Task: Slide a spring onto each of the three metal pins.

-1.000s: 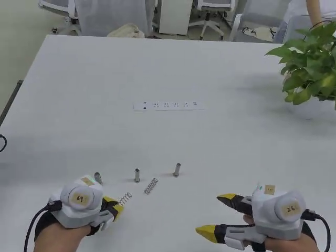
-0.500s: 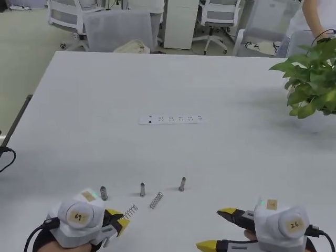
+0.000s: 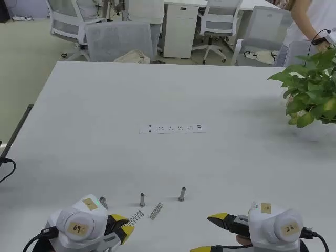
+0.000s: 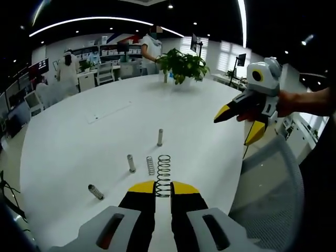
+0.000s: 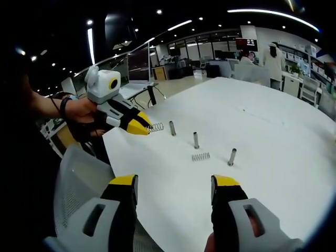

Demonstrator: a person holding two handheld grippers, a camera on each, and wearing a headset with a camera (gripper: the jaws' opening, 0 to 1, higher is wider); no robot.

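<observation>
My left gripper [image 4: 163, 189] pinches a thin coiled wire spring [image 4: 164, 168] between its yellow-tipped jaws, near the middle smooth cylindrical metal pin [image 4: 130, 163]. My right gripper [image 5: 173, 184] has its jaws spread wide. A second coiled spring [image 4: 150, 165] lies just beside that pin on the matte white table [image 4: 79, 136].

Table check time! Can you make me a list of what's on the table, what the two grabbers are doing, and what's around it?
Surface: white table, bare apart from the items below.
Job's things: three pins standing in a row: left pin (looks coiled, perhaps already wearing a spring), middle pin, right pin. The loose spring lies in front of them. The held spring is in the left gripper.
Clutter: power strip, potted plant.
Grippers: left gripper shut on the held spring. Right gripper open, holding nothing.
Cables: dark cable at the table's left edge.
Surroundings: office chairs and a person beyond the table.
</observation>
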